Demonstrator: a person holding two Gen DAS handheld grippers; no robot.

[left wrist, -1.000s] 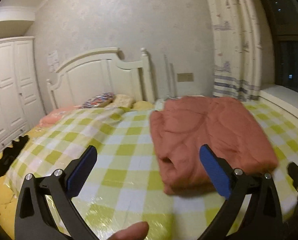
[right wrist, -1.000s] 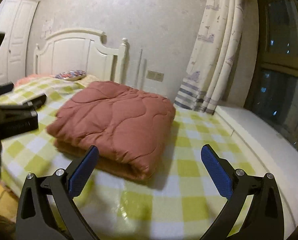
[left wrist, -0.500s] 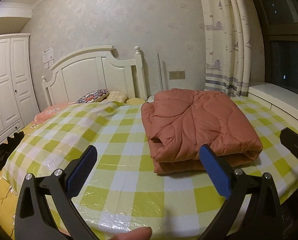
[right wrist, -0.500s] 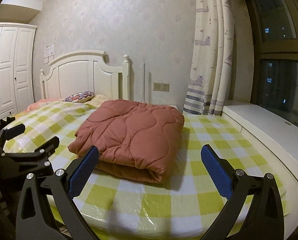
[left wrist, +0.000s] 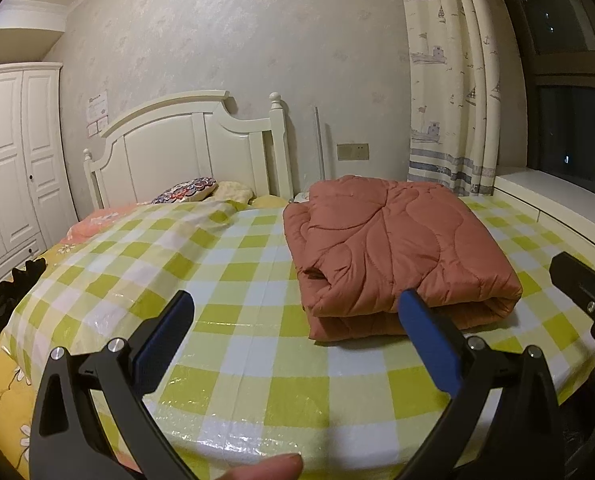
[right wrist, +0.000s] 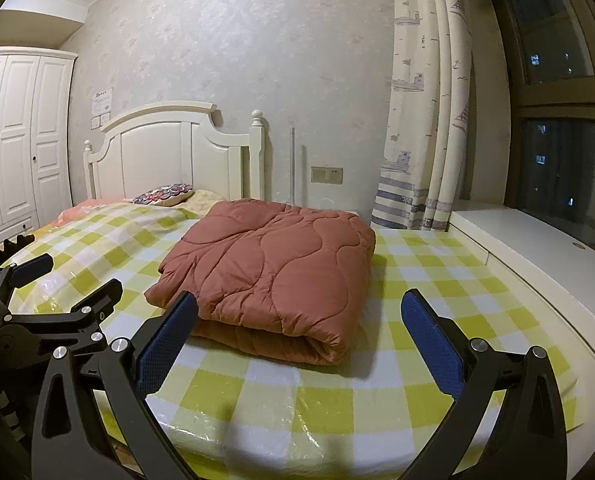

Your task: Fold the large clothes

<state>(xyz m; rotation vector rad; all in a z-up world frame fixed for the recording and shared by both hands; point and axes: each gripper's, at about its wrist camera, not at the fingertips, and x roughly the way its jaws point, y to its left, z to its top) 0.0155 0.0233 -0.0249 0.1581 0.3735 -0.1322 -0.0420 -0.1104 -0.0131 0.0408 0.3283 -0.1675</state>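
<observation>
A rust-red quilted garment [left wrist: 393, 248] [right wrist: 277, 268] lies folded into a thick rectangle on the bed's green-and-white checked cover [left wrist: 233, 280] [right wrist: 417, 280]. My left gripper [left wrist: 295, 312] hangs open near the foot of the bed, short of the bundle, with nothing between its blue pads. The right gripper [right wrist: 299, 314] is open too, held back from the bundle's near folded edge, empty. Each gripper shows at the edge of the other's view: the right gripper [left wrist: 585, 292] and the left gripper [right wrist: 49, 304]. A fingertip [left wrist: 265, 468] shows at the bottom of the left wrist view.
A white headboard [left wrist: 193, 148] and pillows [left wrist: 185, 194] stand at the far end of the bed. A white wardrobe [left wrist: 13, 160] is on the left; a curtain [right wrist: 425, 120], a window ledge [right wrist: 529, 248] and a dark window are on the right. A black object [left wrist: 13, 288] lies at the bed's left edge.
Both grippers have pulled back and away from the folded garment, so more of the bed's foot shows. The garment lies still. Both stay open.
</observation>
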